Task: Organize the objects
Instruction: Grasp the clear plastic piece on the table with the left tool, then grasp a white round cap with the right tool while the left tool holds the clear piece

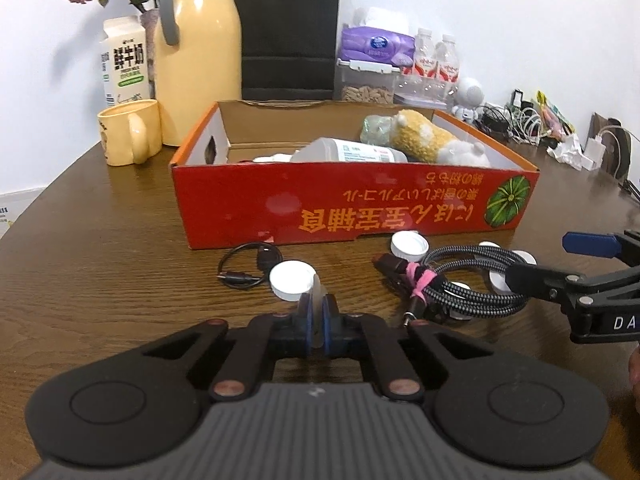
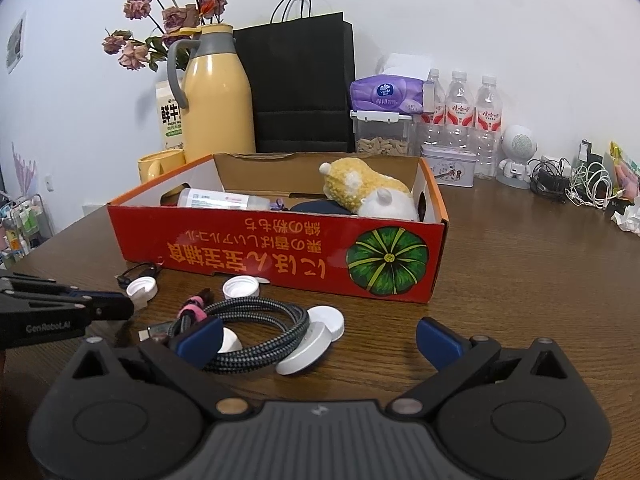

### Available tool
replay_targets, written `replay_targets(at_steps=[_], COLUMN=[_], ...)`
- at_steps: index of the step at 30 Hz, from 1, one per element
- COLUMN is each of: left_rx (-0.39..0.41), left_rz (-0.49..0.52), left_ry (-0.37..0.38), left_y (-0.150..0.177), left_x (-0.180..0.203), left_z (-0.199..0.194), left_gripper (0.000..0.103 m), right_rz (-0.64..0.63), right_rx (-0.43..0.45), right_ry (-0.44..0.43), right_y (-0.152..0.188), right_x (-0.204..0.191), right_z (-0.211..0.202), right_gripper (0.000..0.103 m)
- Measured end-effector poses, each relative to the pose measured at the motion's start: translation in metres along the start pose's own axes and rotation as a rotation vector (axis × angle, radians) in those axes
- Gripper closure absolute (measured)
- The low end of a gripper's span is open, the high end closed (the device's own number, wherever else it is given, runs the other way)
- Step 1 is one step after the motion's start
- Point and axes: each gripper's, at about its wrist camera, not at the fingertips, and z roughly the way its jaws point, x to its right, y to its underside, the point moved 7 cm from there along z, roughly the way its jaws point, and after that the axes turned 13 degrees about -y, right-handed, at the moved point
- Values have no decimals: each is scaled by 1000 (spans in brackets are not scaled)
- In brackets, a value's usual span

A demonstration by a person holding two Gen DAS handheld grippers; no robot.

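Note:
My left gripper [image 1: 318,305] is shut on a thin translucent edge of a white bottle cap [image 1: 291,280], low over the brown table; the right wrist view shows this gripper [image 2: 125,306] touching that cap [image 2: 142,289]. My right gripper [image 2: 318,343] is open, its blue pads [image 2: 200,342] wide apart around a coiled braided cable [image 2: 256,332] and a white disc [image 2: 306,350], touching neither. More white caps [image 2: 241,286] lie near the cable. The red cardboard box [image 1: 352,204] behind holds a plush toy [image 1: 424,136] and a white bottle [image 1: 348,152].
A short black cable [image 1: 248,268] lies left of the held cap. Behind the box stand a yellow mug [image 1: 128,132], a yellow jug [image 1: 196,60], a milk carton [image 1: 124,62], a black bag [image 1: 288,28] and water bottles [image 2: 460,108]. Tangled chargers [image 2: 568,184] fill the far right.

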Motion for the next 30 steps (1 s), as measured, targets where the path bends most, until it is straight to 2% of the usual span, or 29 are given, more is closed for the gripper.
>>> replay_targets(at_steps=[5,10,23,29,30], left_rx=[16,11,25,20,17], left_rz=[-34,-37,-55,-81,-84], left_ry=[-13,-21,-67,-65,-64], left_y=[-4,-10,-24,-21,-21], left_x=[-11,-24,-73,-88,-89], left_z=[-9,-17,-27,-23,-21], left_gripper=[97,97,97,97,97], right_rz=[-36,-86,-202,-198,-196], right_rx=[27,16,-91,-151,-160], right_ry=[-10,-40,-145,-175,-176], right_y=[-8,-20,-38,-32,-31], right_x=[-10,-29,-106,-129,-131], right_z=[-5,1,54,84,88], right_gripper=[0,0,2,16,21])
